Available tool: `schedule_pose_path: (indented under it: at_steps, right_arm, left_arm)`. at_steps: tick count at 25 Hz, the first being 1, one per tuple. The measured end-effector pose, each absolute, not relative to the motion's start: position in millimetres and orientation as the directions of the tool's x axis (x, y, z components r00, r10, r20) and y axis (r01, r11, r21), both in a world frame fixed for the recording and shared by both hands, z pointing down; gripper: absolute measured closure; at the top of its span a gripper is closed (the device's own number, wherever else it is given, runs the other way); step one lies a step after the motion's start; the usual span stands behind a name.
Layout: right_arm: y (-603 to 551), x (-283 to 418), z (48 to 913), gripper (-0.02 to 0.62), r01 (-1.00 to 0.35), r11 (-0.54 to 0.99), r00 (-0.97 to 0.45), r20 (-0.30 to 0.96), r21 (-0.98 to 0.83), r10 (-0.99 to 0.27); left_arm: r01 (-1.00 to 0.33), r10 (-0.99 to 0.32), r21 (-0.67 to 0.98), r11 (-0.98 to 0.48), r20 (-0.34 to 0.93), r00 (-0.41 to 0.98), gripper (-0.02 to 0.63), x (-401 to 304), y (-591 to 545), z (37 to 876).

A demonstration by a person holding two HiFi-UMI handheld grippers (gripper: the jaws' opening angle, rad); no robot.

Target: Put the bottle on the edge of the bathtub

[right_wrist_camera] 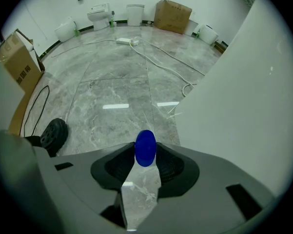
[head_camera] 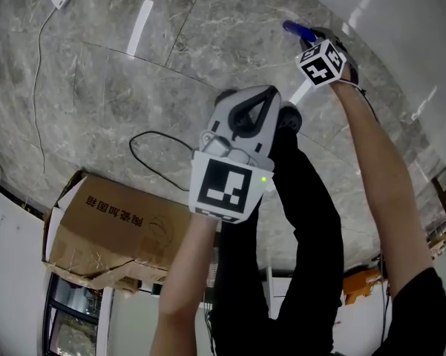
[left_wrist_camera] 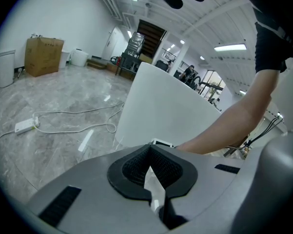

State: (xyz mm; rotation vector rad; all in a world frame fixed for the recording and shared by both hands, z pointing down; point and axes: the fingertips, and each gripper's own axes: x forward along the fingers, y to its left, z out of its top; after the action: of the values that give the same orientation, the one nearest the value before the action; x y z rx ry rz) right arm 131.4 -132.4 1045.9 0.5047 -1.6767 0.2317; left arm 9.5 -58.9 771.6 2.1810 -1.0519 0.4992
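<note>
Pads [right_wrist_camera: 114,167] of the right hand-held gripper [right_wrist_camera: 145,156] lie against both sides of a small blue bottle [right_wrist_camera: 145,145] with a rounded end. This gripper reads as pinching it at the very tips, its jaws standing wide because the bottle fills the gap. It points steeply down over the grey marble floor [right_wrist_camera: 112,82], close to where that floor meets the outer wall of the white bathtub [right_wrist_camera: 244,91]. The bottle is low beside that wall and not on the tub's edge; whether its base rests on the floor no view shows. Coming from above suits a thing that sits low by the wall.

The left gripper [left_wrist_camera: 150,147] has its jaws pressed together with nothing between them. It hangs nearer the person, over the black trouser legs [head_camera: 304,199], likely kept out of the way since one gripper is enough for a light bottle. A brown cardboard box [head_camera: 111,228] and a looped black cable [head_camera: 145,150] lie on the floor well apart from the bottle, away from the tub. The lift to the tub's edge looks like the step not yet done, and so narrow a tip hold could let the bottle pivot
</note>
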Motion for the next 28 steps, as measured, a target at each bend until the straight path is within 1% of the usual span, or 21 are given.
schedule_pose_path:
  at_steps: [2,8,17,22,28]
  right_arm:
    - [-136.5,130.9,1040.7,0.465,-0.461,0.877,-0.101,0.974,0.135,-0.204]
    - [-135.5,132.6,1032.8,0.465,-0.443,0.888,-0.093,0.979,0.122,-0.181]
    - [-134.5,132.5,1010.3,0.471,-0.424,0.896,-0.091,0.978,0.132,-0.187]
    - [-121.6,129.6,969.4,0.485,-0.407,0.907,-0.11,0.981,0.103,-0.16]
    - [-101.9,131.3,898.7,0.502,-0.34,0.938,-0.123,0.985,0.072,-0.12]
  left_arm:
    - [-0.797,-0.551,0.392,-0.459,0.578,0.602,0.595,8.0,-60.1,769.2]
    - [-0.8,-0.552,0.398,-0.448,0.581,0.598,0.595,7.0,-58.1,762.4]
    - [-0.805,-0.556,0.393,-0.445,0.583,0.592,0.595,3.9,-55.4,748.4]
    - [-0.816,-0.562,0.392,-0.426,0.592,0.578,0.595,3.0,-48.7,718.4]
    - [-0.824,-0.581,0.385,-0.415,0.585,0.566,0.595,10.9,-44.3,659.0]
